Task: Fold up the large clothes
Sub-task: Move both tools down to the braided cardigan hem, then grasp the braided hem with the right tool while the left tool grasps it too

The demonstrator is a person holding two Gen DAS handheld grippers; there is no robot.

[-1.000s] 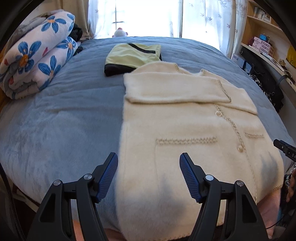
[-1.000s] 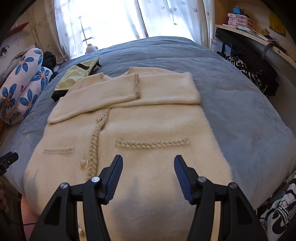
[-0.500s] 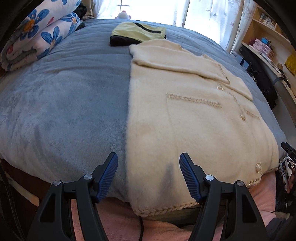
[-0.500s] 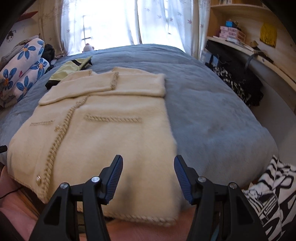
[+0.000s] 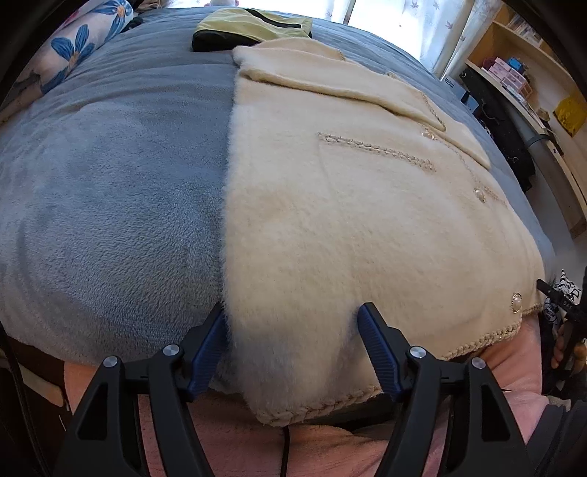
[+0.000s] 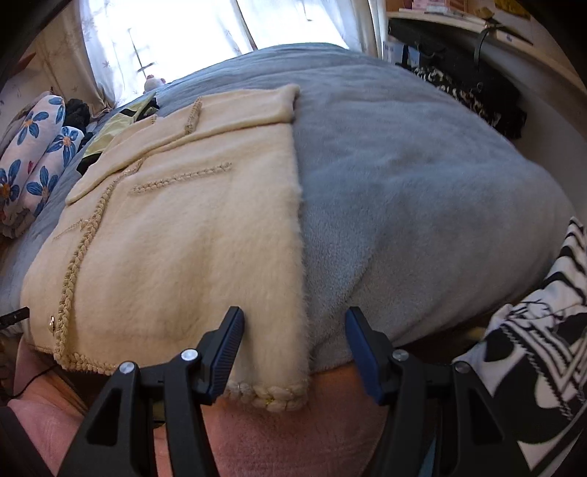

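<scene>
Grippers, 2: left (image 5: pixel 293 323) opening, right (image 6: pixel 293 326) wide; both have dropped to cardigan (image 5: pixel 348 220) hem corners. Grasp imminent.

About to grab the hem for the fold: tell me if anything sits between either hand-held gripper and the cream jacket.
Nothing visible does. The left hand-held gripper, jaws opening, and right hand-held gripper each straddle a hem corner of the jacket.

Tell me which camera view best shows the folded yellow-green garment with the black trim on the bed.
The left wrist view: the folded yellow-green garment with black trim lies nearly whole beyond the fluffy cream cardigan's collar end. The right wrist view catches only a small, slanted part of it, half hidden behind that cardigan.
</scene>
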